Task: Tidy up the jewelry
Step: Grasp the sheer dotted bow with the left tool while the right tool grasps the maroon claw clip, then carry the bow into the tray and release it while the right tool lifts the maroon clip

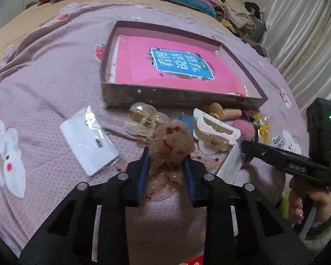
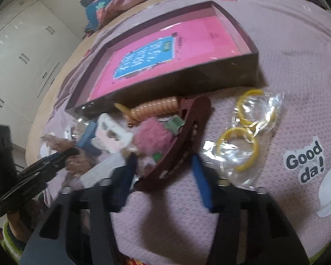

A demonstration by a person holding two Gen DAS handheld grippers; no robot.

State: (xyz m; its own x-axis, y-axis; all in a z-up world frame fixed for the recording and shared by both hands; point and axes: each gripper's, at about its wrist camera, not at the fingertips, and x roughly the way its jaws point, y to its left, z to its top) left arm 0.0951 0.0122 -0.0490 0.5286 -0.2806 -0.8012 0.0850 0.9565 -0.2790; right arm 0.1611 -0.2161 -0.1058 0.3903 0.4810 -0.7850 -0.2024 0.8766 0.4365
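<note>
On the bed, the tray (image 1: pixel 181 97) holds only a pink book (image 1: pixel 165 64); no jewelry inside it as far as either view shows. So sorting looks barely begun, judging by the pile left outside.

Left gripper (image 1: pixel 166 165) is clamped on a sheer scrunchie (image 1: pixel 171 141) with red flecks, pads pressing both sides, just in front of the tray's near wall. Scrunchie looks bunched up between the pads, with part of it on the cover (image 1: pixel 44 70); whether it is lifted I cannot tell.

Right gripper (image 2: pixel 163 172) is spread apart, fingers either side of a maroon clip (image 2: pixel 178 139), not touching it as far as the blur allows. Looks like its next pick.

Left to move, all close to the tray front:
- clear claw clip (image 1: pixel 143 119)
- cream clip (image 1: pixel 214 132)
- pink pompom (image 1: pixel 245 130)
- orange coil tie (image 2: pixel 154 109)
- bagged yellow hoops (image 2: pixel 247 128)
- white card packet (image 1: pixel 90 139), off to the left, apart from the pile

Estimate: nearly everything pending, one item in hand, one being lined up.
</note>
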